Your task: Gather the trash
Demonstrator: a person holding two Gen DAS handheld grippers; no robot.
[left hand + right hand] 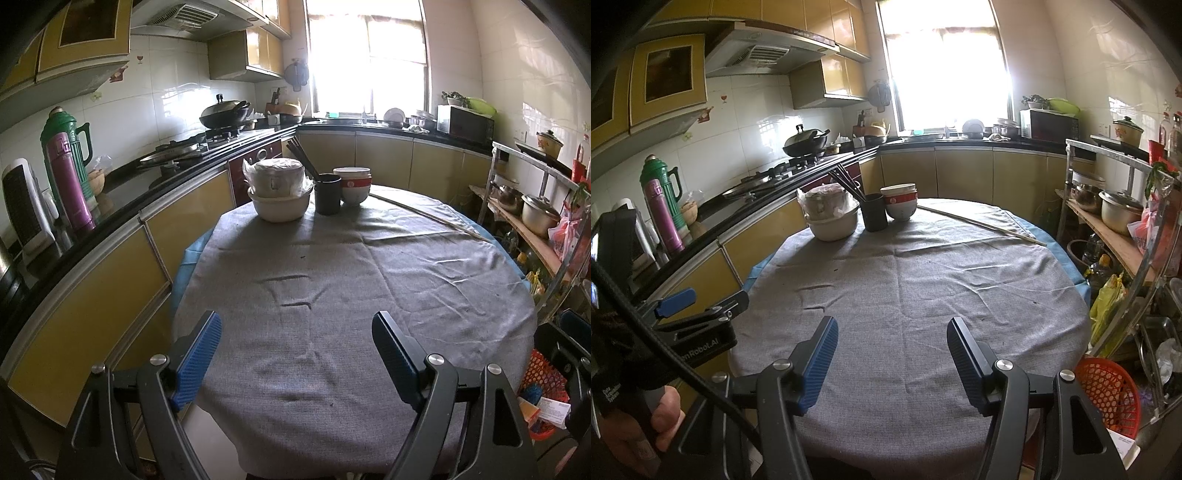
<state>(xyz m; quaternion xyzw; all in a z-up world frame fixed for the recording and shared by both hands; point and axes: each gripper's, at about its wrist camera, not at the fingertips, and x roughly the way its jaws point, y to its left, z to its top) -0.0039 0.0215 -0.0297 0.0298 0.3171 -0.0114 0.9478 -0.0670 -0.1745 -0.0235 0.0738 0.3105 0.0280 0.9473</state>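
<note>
Since the cloth [332, 280] looks bare of trash, both the left gripper [297, 334] and the right gripper [892, 341] hang wide and empty; the red basket [1108, 391] waits beside.

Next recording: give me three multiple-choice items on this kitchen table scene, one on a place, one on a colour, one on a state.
1. Where does the dark chopstick cup stand?
A. Between the cream pot and the stacked bowls
B. On the stove
C. In the red basket

2. What colour is the cloth on the table?
A. Red
B. Grey
C. Green

3. How are the right gripper and left gripper?
A. Both open, empty
B. Both gripping bowls
C. One holding chopsticks

Key: A, it sits between the two; B, the cloth is grey; A, only cloth shows between the pads.
</note>
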